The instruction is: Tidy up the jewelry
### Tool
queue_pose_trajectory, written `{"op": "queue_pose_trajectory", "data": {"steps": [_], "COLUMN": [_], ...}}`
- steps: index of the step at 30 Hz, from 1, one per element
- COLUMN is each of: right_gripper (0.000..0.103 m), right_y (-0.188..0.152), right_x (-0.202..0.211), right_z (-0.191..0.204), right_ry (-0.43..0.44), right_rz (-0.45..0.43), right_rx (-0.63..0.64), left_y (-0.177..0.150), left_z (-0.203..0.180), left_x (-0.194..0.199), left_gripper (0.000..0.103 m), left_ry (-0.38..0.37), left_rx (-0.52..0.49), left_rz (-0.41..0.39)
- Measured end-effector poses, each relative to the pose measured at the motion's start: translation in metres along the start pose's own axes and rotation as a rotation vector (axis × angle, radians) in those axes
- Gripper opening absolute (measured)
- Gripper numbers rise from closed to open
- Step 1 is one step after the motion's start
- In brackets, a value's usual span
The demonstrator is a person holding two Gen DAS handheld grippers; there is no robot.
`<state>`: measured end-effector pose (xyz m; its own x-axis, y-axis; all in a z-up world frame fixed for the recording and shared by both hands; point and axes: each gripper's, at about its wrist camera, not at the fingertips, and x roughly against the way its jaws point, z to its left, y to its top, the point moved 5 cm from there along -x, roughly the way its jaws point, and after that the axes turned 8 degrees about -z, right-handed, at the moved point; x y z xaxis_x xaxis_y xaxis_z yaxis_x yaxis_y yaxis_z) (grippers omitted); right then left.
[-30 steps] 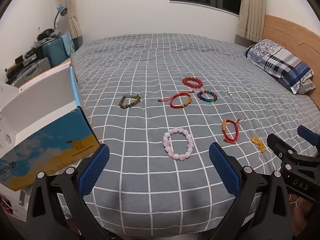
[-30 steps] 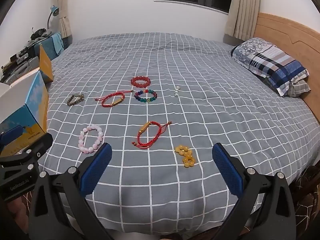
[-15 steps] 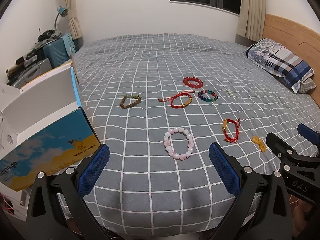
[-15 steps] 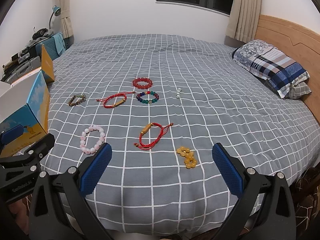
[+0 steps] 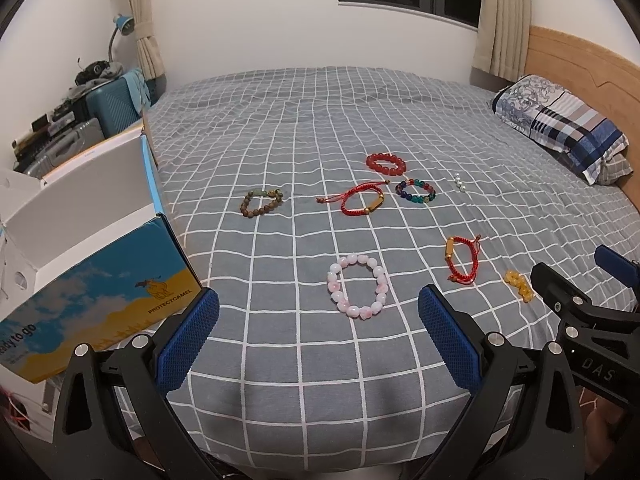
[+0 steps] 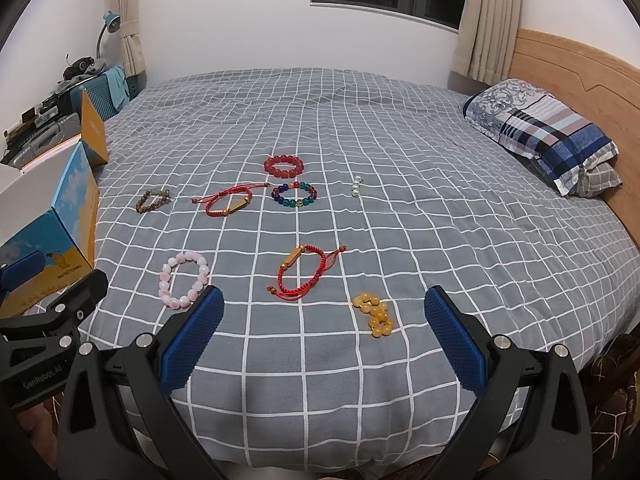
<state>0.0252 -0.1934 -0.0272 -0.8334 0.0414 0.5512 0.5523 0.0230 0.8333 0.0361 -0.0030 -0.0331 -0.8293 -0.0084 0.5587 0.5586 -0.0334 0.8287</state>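
I have both units at the near edge of the bed [image 5: 280, 380]: left hand-held gripper [image 5: 318, 330] spread wide and empty, right hand-held gripper [image 6: 324, 332] likewise. Nearest lie the pink bead bracelet [image 5: 357, 291], a red cord bracelet [image 6: 303, 273] and a bunched yellow bead bracelet [image 6: 375, 313]. Farther out: brown bead bracelet [image 5: 261, 202], second red cord bracelet [image 5: 360, 200], multicolour bead bracelet [image 5: 415, 191], red bead bracelet [image 5: 386, 164] (none touching). An open box [image 5: 92, 276] stands left.
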Motion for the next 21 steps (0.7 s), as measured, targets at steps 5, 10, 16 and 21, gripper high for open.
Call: {"op": "queue_pose_trajectory", "data": {"steps": [5,10,16,21], "right_gripper": [0.096,0.096,0.096,0.096], "right_y": [0.0003,0.0001,-0.0001,-0.0001], "right_x": [-0.0004,-0.0003,-0.0005,-0.0014], "right_z": [-0.0008,-0.0008,-0.0006,0.0002], "right_ry": [0.0,-0.002,0.0,0.0], "right_rz": [0.0,0.001,0.0,0.002], "right_rx": [0.001,0.001,0.0,0.009], "left_y": [0.0006,-0.0006,-0.0008,-0.0007], "left_z": [0.0,-0.0014,-0.0014,-0.0018], "left_x": [-0.0005,-0.0012,-0.0009,-0.0006], "left_gripper": [0.097,0.097,0.097,0.097], "left_ry": [0.004,0.004,0.005,0.007], "left_rx": [-0.002,-0.006,-0.01,-0.012], "left_rz": [0.0,0.003,0.001,0.001]}}
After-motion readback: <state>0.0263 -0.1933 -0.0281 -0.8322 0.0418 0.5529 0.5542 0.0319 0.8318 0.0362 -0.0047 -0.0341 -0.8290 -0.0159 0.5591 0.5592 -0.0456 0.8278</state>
